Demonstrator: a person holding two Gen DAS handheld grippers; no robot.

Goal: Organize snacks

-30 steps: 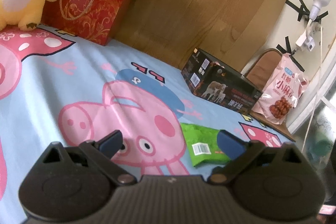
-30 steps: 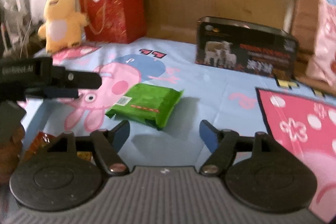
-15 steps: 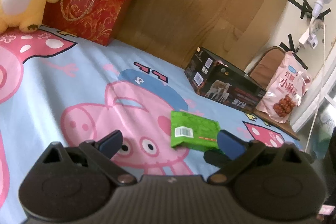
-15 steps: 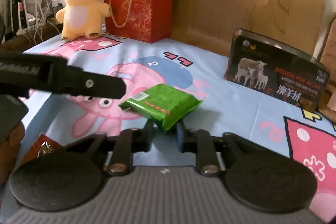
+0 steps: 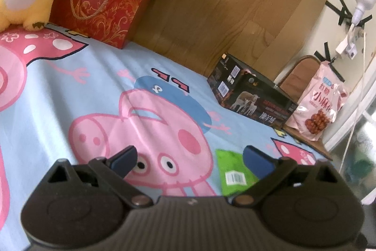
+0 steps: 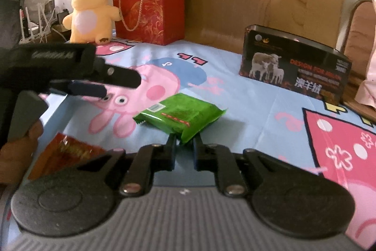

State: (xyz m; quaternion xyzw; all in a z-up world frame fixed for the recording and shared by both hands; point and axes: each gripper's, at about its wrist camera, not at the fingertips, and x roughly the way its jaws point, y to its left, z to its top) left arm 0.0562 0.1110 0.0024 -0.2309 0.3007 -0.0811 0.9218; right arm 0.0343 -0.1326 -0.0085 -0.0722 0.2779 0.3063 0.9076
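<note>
the right tool (image 6: 184, 141) is closing, pinching the green snack packet (image 6: 182, 113); the left tool (image 5: 190, 155) gapes empty over the bed (image 5: 58, 95).

Soft daylight — fisheye-warped edges, slightly blurred foreground.

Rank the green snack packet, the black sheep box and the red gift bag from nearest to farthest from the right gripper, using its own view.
1. Green snack packet: pinched at its near corner, centre.
2. Black sheep box: far right.
3. Red gift bag: back left.
</note>
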